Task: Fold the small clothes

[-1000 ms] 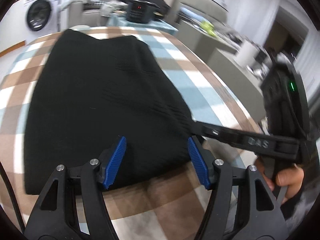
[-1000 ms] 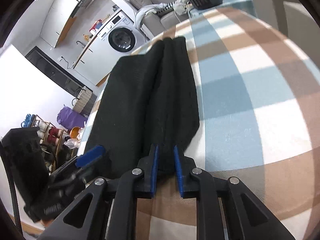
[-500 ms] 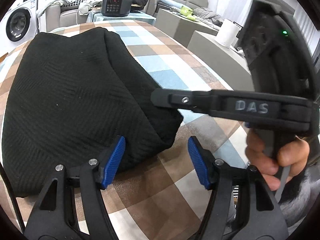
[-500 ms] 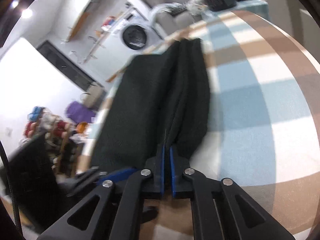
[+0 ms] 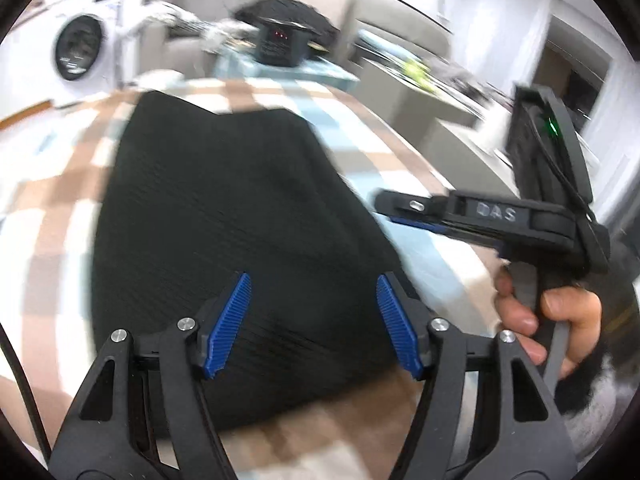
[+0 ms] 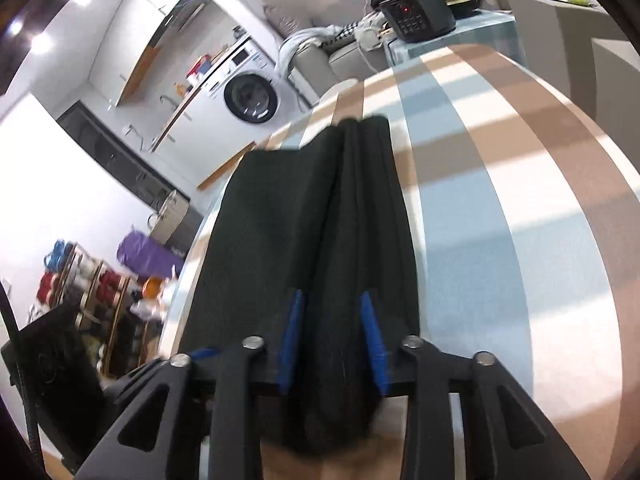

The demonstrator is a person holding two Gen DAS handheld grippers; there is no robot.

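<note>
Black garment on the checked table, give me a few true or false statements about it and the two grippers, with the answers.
1. The garment is black. True.
2. It hangs off the floor. False: it lies on the checked table.
3. The left gripper is clamped shut. False: its fingers stand wide apart above the cloth.
4. The right gripper has a fold of cloth between its fingers. True; its jaws have just been opening and do not press on it.
5. A washing machine stands in the background. True.
</note>
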